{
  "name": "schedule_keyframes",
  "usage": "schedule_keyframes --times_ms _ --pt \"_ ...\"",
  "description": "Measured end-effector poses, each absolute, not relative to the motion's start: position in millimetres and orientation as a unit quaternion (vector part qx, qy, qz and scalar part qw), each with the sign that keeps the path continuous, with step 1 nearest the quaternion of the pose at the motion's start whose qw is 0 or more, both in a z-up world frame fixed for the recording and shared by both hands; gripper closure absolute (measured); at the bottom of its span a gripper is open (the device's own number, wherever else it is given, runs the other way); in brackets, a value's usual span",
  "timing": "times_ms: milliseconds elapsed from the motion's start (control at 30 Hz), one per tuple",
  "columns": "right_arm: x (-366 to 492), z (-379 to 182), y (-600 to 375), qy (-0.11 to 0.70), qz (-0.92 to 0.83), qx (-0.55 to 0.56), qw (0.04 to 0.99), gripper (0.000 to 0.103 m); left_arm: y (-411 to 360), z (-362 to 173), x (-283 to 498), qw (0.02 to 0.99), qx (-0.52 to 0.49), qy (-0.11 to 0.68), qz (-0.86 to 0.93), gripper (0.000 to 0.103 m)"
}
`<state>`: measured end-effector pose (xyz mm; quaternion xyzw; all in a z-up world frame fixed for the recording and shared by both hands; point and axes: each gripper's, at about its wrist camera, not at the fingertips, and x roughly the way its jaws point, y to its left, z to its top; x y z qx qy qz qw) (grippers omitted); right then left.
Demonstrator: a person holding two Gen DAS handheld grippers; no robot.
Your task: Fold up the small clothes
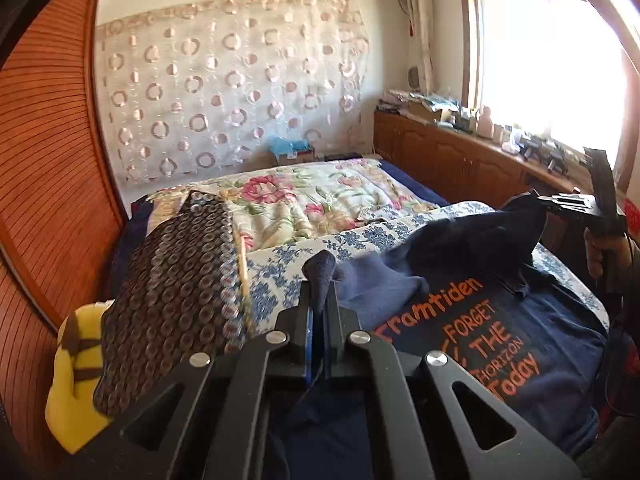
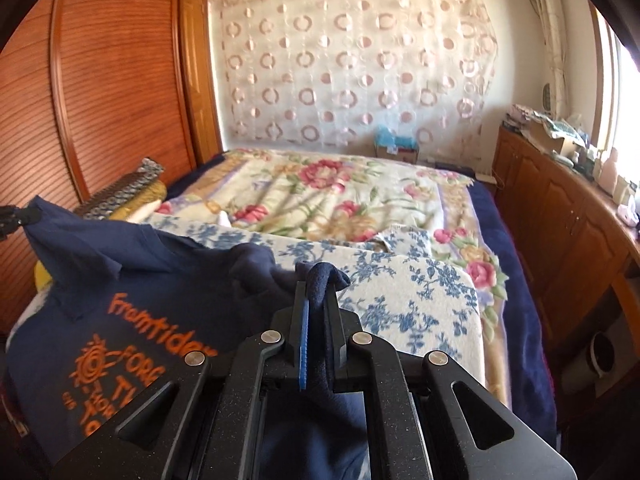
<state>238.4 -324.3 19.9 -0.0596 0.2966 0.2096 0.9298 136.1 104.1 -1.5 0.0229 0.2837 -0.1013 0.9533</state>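
Left wrist view: left gripper point(image 1: 320, 292) pinching navy T-shirt point(image 1: 540, 320) fabric.
T-shirt: on blue-floral blanket point(image 1: 288, 256), print up, two corners lifted.
Right gripper point(image 2: 318, 300): clamped on fabric too.
Progress: early; fold not yet laid, rest to go.

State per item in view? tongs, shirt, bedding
Left tongs: shut on navy T-shirt fabric.
Right tongs: shut on navy T-shirt fabric.
Navy T-shirt: orange print up, two pinched edges lifted, rest on the bed.
Blue floral blanket: spread flat under the shirt.
Rose floral blanket: spread, slightly rumpled.
Patterned cloth: draped over a yellow cushion.
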Motion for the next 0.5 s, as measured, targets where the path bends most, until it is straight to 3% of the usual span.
schedule_keyframes --times_ms 500 --pt "105.3 29.3 -344.7 0.296 0.201 -0.07 0.931 0.1 144.6 -21.5 34.1 0.96 -0.023 0.269 -0.072 0.102"
